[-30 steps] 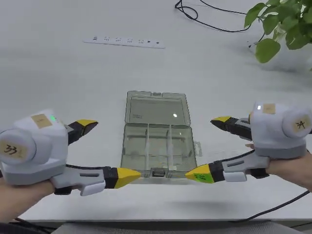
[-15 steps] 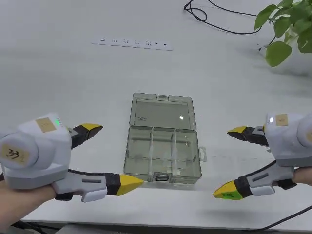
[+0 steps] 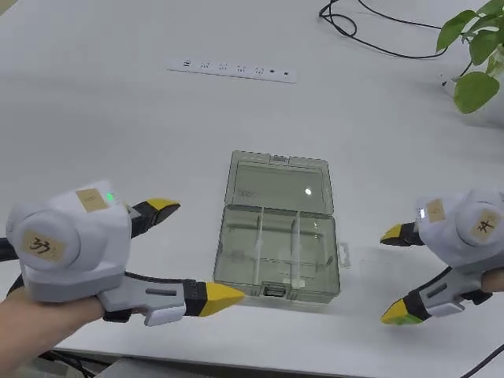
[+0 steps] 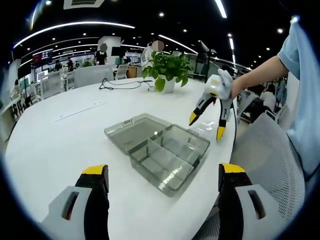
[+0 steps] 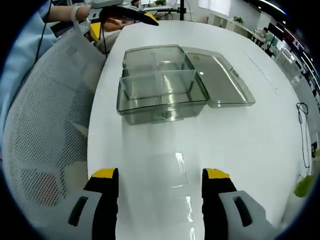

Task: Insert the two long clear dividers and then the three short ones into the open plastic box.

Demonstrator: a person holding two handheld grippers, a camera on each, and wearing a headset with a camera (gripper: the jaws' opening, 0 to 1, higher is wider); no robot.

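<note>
The open plastic box (image 3: pixel 236 285), smoky, clear and thin-walled, sat mid-table (image 3: pixel 118 142) with its lid flat behind and two long dividers (image 3: pixel 295 250) upright inside. Just right of it lay flat glassy strips (image 5: pixel 176 167), probably the short dividers, faint against the glossy white. The left gripper (image 3: pixel 201 250) and right gripper (image 3: pixel 394 276) flanked the box, jaws spread and empty. The slick strips could have skidded from a pinch, or the light box slid when pushed.

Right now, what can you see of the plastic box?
The plastic box is clear with a smoky green-grey tint, rectangular and shallow. It rests flat on the white table, its hinged lid folded fully open behind it. Thin clear dividers split its inside into compartments. A small latch sits front centre.
</note>
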